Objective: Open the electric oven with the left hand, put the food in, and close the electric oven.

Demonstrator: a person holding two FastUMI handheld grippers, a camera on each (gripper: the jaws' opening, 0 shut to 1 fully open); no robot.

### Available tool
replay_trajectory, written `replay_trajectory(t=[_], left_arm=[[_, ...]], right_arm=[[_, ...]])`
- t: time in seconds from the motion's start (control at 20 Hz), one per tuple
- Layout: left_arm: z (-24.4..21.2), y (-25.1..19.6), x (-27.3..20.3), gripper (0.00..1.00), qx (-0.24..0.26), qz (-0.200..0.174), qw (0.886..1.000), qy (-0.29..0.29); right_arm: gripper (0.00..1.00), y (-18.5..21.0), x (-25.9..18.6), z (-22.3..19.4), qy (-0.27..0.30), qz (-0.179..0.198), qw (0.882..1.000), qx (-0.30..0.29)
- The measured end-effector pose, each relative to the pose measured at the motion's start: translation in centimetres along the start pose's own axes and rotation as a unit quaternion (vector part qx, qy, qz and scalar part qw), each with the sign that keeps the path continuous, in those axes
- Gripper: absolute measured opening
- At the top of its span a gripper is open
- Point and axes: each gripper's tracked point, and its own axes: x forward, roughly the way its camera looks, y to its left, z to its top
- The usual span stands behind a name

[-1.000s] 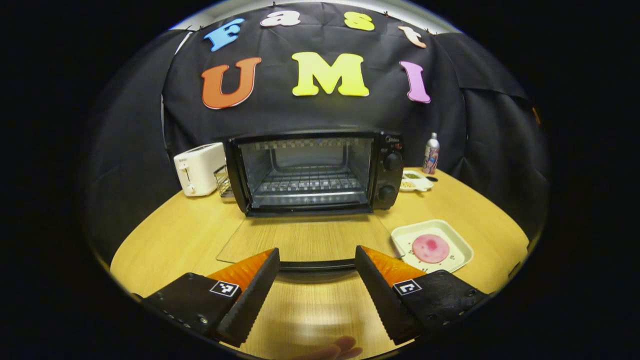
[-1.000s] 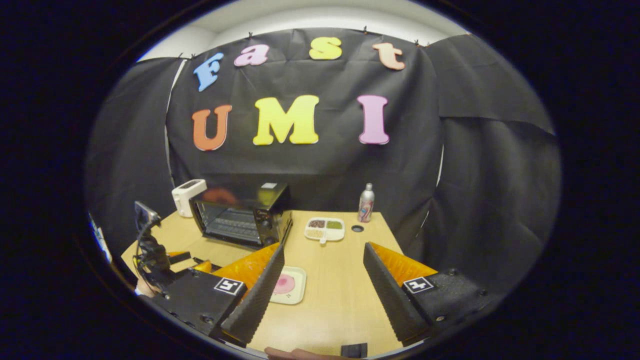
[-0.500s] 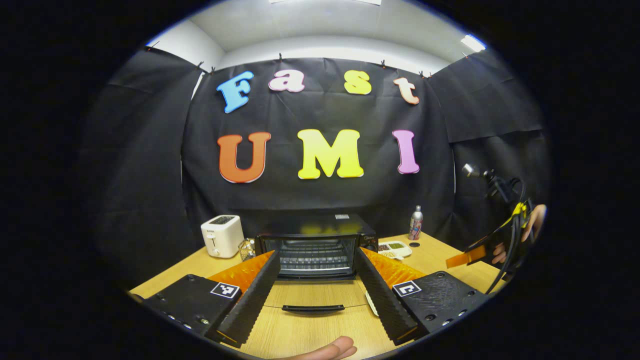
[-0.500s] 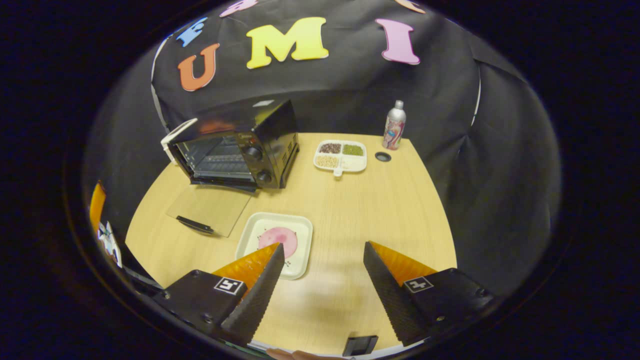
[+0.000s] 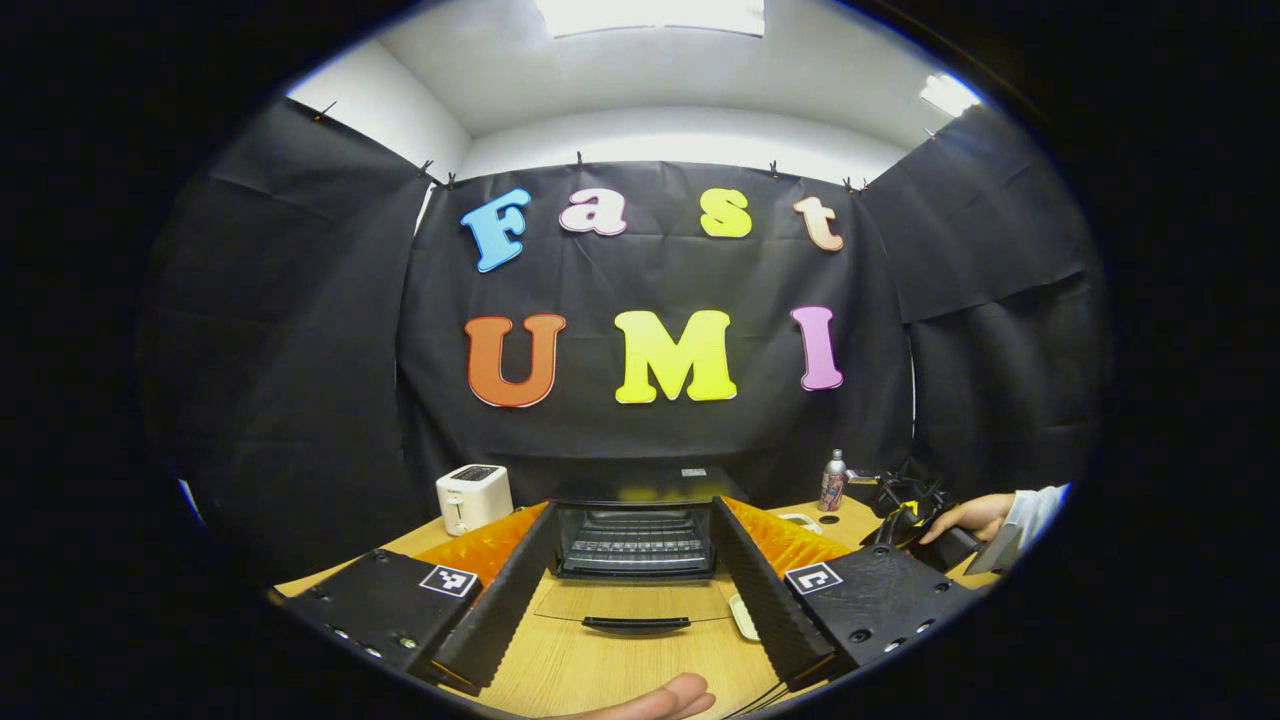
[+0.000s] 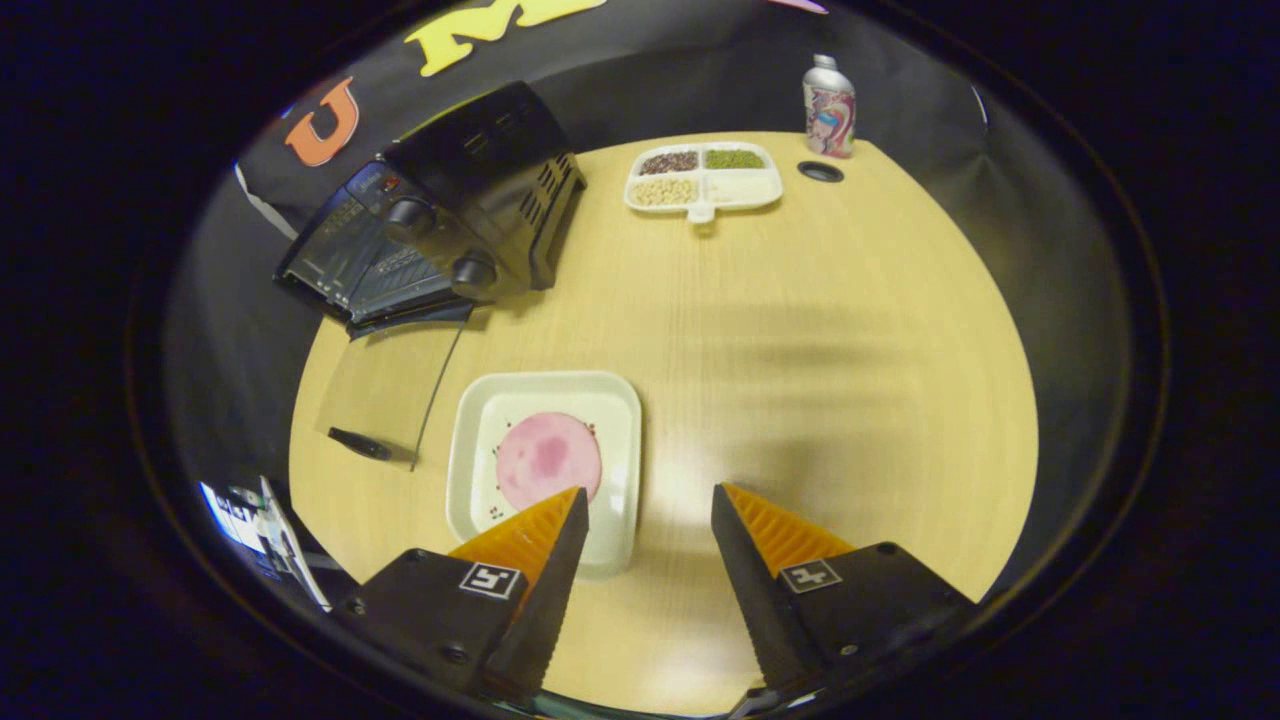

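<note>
The black electric oven (image 5: pixel 636 538) (image 6: pixel 445 225) stands on the wooden table with its glass door (image 5: pixel 632 603) (image 6: pixel 385 385) folded flat down and a wire rack showing inside. A round pink slice of food (image 6: pixel 548 459) lies on a white square plate (image 6: pixel 620 400) in front of the oven's right side. My left gripper (image 5: pixel 632 582) is open and pulled back from the door, level with the oven. My right gripper (image 6: pixel 648 512) is open, hovering above the plate's near right edge, holding nothing. In the left gripper view, a hand and the other gripper (image 5: pixel 945 530) are at the far right.
A white toaster (image 5: pixel 474 497) stands left of the oven. A divided tray of beans (image 6: pixel 702 180), a metal bottle (image 6: pixel 829 106) (image 5: pixel 832 480) and a small dark hole (image 6: pixel 820 171) lie at the table's far right. Bare tabletop (image 6: pixel 820 400) spreads right of the plate.
My left gripper drew back and tilted up, away from the open oven door. My right gripper swung down over the table toward the plate with the pink slice.
</note>
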Motion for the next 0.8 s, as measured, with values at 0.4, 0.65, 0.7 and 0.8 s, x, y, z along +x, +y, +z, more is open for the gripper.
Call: replay_trajectory(t=[0.4,0.65,0.7,0.8], left_arm=[[0.3,1.6,-1.4,0.95,0.002,0.026,1.0,0.007],[0.8,1.4,-2.1,0.95,-0.004,0.018,1.0,0.009],[1.0,1.4,-2.4,0.95,-0.002,0.017,1.0,0.008],[1.5,1.8,-2.9,0.95,0.005,0.02,1.0,0.0]], right_arm=[[0.04,0.8,3.1,0.4,0.069,0.115,0.99,0.05],[0.04,-0.3,2.3,-0.6,0.045,0.16,0.981,0.099],[0.04,-0.9,2.0,-0.8,0.041,0.157,0.981,0.105],[0.04,-2.0,1.0,-1.5,0.035,0.15,0.981,0.116]])
